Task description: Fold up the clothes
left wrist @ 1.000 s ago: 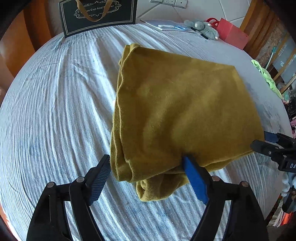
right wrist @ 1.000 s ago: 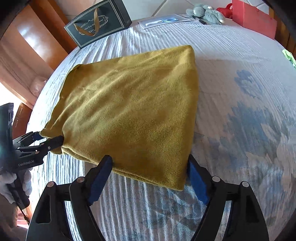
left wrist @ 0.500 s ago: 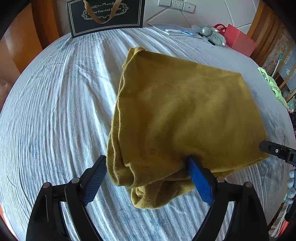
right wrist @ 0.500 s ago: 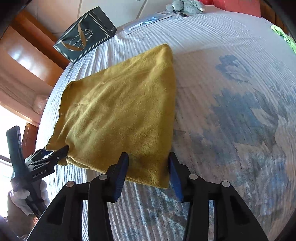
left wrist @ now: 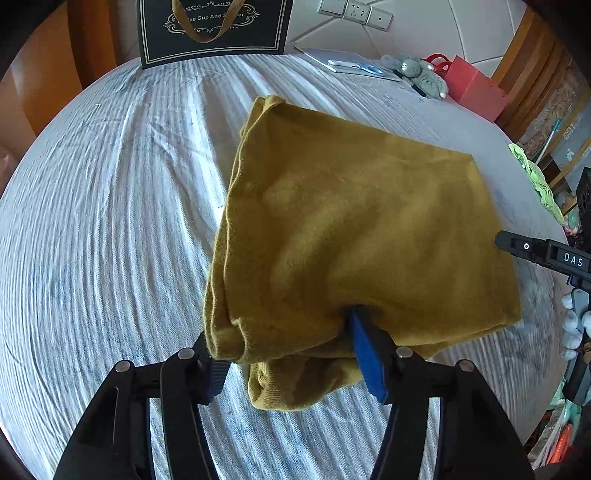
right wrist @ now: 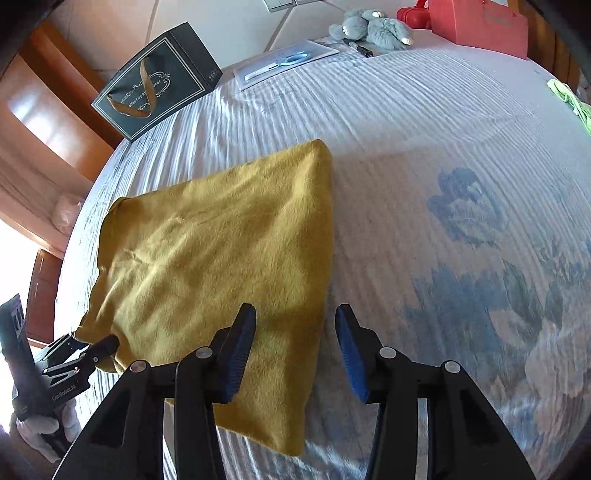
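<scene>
A mustard-yellow garment (left wrist: 351, 236) lies folded on the white striped bedcover (left wrist: 92, 258); it also shows in the right wrist view (right wrist: 221, 266). My left gripper (left wrist: 291, 350) has its jaws around the garment's bunched near-left corner, which fills the gap between the blue pads. My right gripper (right wrist: 295, 347) is open, raised over the garment's near right corner, holding nothing. The right gripper's tip (left wrist: 535, 251) shows beside the garment's right edge. The left gripper (right wrist: 77, 354) shows at the garment's left corner.
A black gift bag (left wrist: 212, 29) stands at the far edge. Papers with scissors (left wrist: 351, 66), a grey plush toy (left wrist: 417, 74) and a red bag (left wrist: 476, 88) lie at the back right. A light-green cloth (left wrist: 535, 177) hangs at the right edge.
My right gripper narrowed its jaws and lifted back off the garment's right corner. My left gripper pushed further onto the bunched corner, its jaws closing in on the cloth.
</scene>
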Demonstrator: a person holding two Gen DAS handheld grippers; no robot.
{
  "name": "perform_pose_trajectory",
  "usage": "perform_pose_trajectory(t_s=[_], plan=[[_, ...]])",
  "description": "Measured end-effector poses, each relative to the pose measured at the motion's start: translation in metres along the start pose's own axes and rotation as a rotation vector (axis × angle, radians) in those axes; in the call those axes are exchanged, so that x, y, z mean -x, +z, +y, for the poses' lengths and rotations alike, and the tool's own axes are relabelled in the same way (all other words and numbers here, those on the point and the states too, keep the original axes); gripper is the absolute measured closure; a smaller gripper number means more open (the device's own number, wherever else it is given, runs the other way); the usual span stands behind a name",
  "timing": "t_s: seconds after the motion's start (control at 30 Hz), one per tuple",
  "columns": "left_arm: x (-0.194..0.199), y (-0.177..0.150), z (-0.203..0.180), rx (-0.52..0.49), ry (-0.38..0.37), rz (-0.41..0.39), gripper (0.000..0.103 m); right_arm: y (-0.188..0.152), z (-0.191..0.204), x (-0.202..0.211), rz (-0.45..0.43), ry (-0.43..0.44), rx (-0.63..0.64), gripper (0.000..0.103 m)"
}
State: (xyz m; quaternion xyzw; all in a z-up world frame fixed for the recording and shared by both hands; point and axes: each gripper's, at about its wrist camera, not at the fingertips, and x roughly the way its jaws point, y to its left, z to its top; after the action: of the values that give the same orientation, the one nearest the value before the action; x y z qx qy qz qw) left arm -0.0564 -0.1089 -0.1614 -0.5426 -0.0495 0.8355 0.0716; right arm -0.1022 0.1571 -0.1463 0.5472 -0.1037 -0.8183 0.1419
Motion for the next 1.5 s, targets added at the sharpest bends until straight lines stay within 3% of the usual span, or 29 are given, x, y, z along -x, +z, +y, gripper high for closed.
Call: perform_pose_trajectory(t_s=[0.07,0.1,0.17,0.2,0.23,0.4,0.8,0.9,1.0,1.07,1.13,1.2,1.37,1.5], plan=[[0.008,-0.006,0.001,0.0,-0.008,0.0,0.053,0.004,0.0,-0.006,0.001,0.018,-0.001,0.059],[0.008,-0.005,0.001,-0.002,-0.016,0.001,0.061,0.006,0.001,-0.008,-0.001,0.027,0.003,0.063],[0.009,-0.004,0.001,0.003,-0.029,0.004,0.067,0.009,0.002,-0.012,-0.006,0.048,0.011,0.075],[0.01,-0.004,0.0,-0.001,-0.035,0.005,0.078,0.009,0.005,-0.013,-0.008,0.07,0.016,0.076],[0.011,-0.004,-0.001,-0.008,-0.041,0.005,0.08,0.01,0.009,-0.014,-0.01,0.092,0.029,0.077],[0.009,-0.002,0.004,0.021,-0.054,0.01,0.074,0.013,0.006,-0.019,-0.008,0.079,-0.003,0.079],[0.012,-0.009,-0.003,0.05,-0.057,0.024,0.076,0.019,0.012,-0.023,-0.03,0.048,0.05,0.077],[0.012,-0.006,-0.005,0.029,-0.05,0.015,0.082,0.02,0.012,-0.023,-0.026,0.079,0.039,0.066],[0.017,-0.007,-0.009,-0.007,-0.026,0.006,0.085,0.022,0.025,-0.026,0.001,0.036,0.109,0.06],[0.019,-0.007,-0.01,-0.012,-0.018,-0.002,0.087,0.02,0.034,-0.027,0.001,-0.025,0.181,0.065],[0.024,-0.007,-0.011,-0.01,-0.018,-0.016,0.089,0.018,0.035,-0.027,-0.003,-0.058,0.205,0.088],[0.033,-0.007,-0.013,-0.023,-0.016,-0.044,0.09,0.017,0.032,-0.024,-0.003,-0.038,0.192,0.093],[0.054,0.002,-0.024,-0.043,-0.038,-0.111,0.09,0.016,0.043,0.009,-0.106,-0.044,0.238,0.096],[0.07,0.013,-0.037,-0.075,-0.063,-0.166,0.09,0.016,0.06,0.039,-0.201,-0.096,0.303,0.096]])
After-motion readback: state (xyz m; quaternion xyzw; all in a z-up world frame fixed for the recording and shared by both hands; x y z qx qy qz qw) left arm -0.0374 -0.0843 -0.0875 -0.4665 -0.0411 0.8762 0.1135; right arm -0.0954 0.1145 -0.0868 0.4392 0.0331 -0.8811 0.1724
